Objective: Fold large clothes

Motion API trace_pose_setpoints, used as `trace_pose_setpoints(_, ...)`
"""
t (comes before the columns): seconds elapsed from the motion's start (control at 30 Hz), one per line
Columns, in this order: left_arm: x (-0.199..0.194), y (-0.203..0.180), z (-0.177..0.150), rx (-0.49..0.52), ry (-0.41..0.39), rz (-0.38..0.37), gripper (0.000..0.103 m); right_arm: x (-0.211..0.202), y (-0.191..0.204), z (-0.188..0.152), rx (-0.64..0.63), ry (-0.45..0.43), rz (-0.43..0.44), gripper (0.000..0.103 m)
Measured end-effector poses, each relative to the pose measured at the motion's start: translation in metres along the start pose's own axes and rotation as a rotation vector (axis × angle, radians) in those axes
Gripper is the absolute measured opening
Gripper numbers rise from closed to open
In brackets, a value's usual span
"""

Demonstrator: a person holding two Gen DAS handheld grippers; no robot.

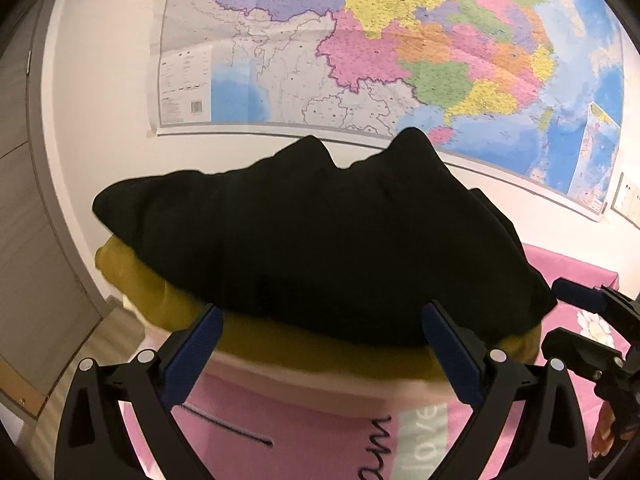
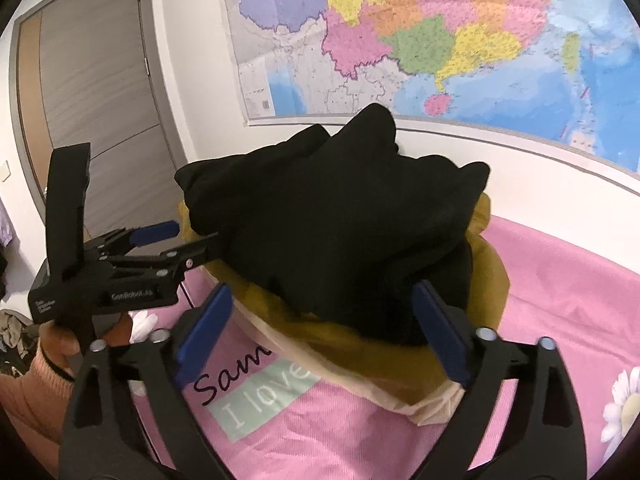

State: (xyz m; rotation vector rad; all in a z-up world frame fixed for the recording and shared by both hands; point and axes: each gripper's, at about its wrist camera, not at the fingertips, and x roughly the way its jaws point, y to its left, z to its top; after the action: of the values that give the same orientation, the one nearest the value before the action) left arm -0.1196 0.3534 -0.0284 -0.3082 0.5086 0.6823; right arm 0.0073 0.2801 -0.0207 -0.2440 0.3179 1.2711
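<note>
A folded black garment lies on top of a mustard-yellow garment and a cream one, stacked on the pink bedsheet. My left gripper stands open, its blue pads wide apart at the near edge of the stack, gripping nothing. In the right wrist view the left gripper sits at the stack's left side, its lower finger touching the black cloth. My right gripper is open at the stack's front, and it shows at the stack's right.
A large coloured map hangs on the white wall behind the stack. A grey door is at the left. The sheet carries printed words and a daisy. A hand in a peach sleeve holds the left gripper.
</note>
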Motion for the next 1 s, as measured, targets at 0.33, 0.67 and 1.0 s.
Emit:
trace_pose_setpoints(0.33, -0.034, -0.020, -0.019, 0.007, -0.024, 0.020, 0.096, -0.024, 0.016, -0.022, -0.026, -0.015, -0.026, 0.097)
trace_pose_setpoints(0.67, -0.055, -0.030, -0.035, 0.023, -0.018, 0.050, 0.096, -0.045, 0.019, -0.036, -0.020, -0.036, -0.031, 0.097)
trace_pose_setpoints(1.0, -0.073, -0.038, -0.045, 0.034, -0.024, 0.050, 0.096, -0.060, 0.024, -0.047, -0.011, -0.049, -0.027, 0.097)
